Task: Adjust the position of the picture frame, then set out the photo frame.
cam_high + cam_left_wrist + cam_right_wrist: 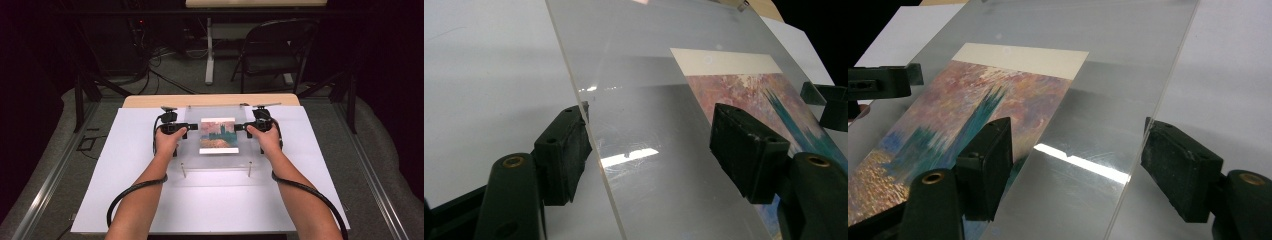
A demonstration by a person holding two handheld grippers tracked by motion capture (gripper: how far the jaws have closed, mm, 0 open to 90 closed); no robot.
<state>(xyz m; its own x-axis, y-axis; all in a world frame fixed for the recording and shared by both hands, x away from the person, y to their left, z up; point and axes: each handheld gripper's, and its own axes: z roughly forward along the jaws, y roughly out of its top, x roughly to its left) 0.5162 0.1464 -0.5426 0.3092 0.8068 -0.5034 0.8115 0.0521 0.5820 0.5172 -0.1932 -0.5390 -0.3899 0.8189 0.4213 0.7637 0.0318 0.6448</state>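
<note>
Clear sheet [192,150]; teal-and-pink painted card [218,135]

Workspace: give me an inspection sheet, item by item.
Surface: white board on a wooden table.
Job's things: clear plastic sheet raised on short posts; painted picture lies under it.
Clutter: nothing seen.
Grippers: left gripper and right gripper each straddle a side edge of the sheet, jaws apart, not pressing.
Cables: one black cable trails from each gripper past the forearms.
Surroundings: folding chair, dark room, floor wiring.
</note>
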